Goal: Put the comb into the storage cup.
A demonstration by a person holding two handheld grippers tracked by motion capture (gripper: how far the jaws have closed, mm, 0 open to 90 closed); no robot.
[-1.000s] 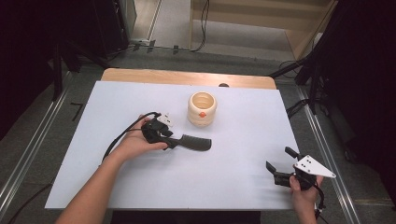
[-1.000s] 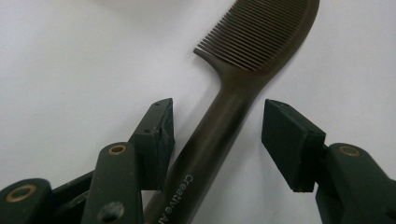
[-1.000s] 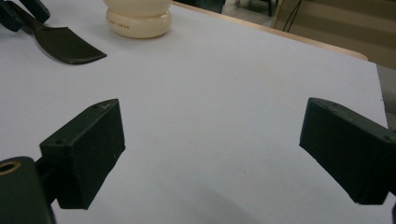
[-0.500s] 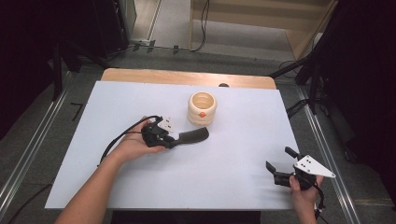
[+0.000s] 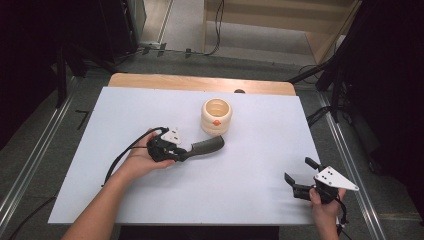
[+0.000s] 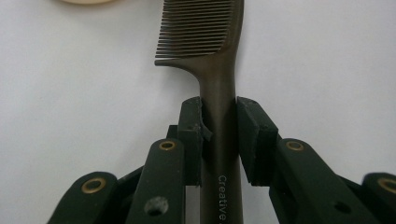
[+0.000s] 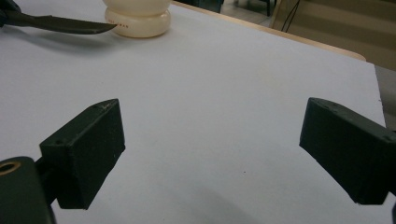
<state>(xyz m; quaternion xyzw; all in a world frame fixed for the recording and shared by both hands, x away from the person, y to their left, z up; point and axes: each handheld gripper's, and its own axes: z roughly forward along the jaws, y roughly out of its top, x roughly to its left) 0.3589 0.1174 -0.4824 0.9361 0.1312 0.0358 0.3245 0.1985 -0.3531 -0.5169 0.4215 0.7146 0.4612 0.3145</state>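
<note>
Change: left gripper (image 6: 219, 135) jaws have just closed onto comb (image 6: 212, 51) handle.
Meaning: comb looks ready for lifting toward cup (image 5: 217, 116).
Right gripper (image 7: 212, 154): wide open, empty.

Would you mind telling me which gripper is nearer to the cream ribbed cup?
Left. The left gripper, shut on the comb, sits just beside the cream ribbed cup; the right gripper rests open near the table's far corner.

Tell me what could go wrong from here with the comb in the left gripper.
The left gripper pinches the comb only at its narrow handle, so it might pivot or slip. The comb's toothed end sits close to the cream holder; a hasty swing could knock it. The right gripper is open and far off, no help.
</note>
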